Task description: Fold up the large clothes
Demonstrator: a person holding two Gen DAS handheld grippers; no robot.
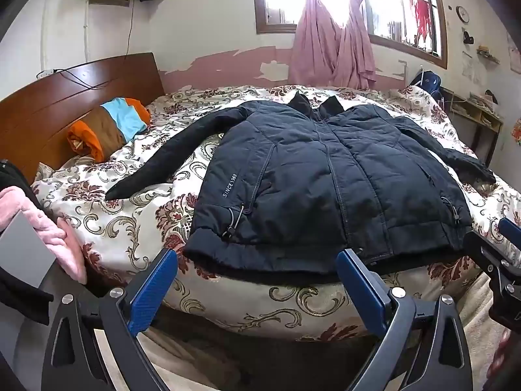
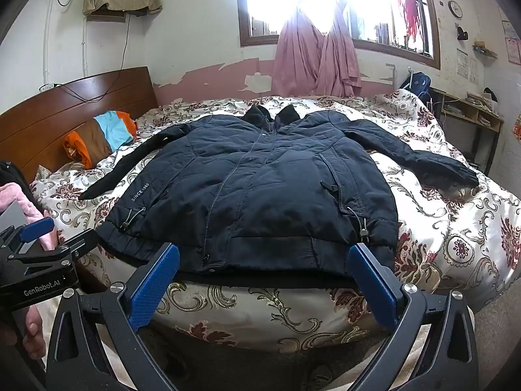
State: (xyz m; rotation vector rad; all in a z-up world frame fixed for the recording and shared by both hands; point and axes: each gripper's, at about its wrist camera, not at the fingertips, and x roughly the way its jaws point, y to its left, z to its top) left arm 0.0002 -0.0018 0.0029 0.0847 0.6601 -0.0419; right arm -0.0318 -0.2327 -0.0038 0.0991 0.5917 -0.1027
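Dark jacket [image 1: 325,176] lies flat, front up, on floral bedspread [image 1: 136,228] of bed, sleeves spread out to both sides, collar toward window wall, hem at near bed edge. Left hand-held gripper [image 1: 257,290] spread wide, nothing held, blue pads [image 1: 153,290] just short of hem, left half of jacket ahead. Right hand-held gripper [image 2: 263,288] likewise wide apart, empty, just before hem, right half ahead. Folded orange-blue cloth [image 1: 110,127] near headboard [image 1: 49,104], well apart from jacket.

Daylight glares white through the window [image 2: 325,3], washing out the curtain [image 2: 312,58] top; fisheye edges curve and darken, details stay sharp
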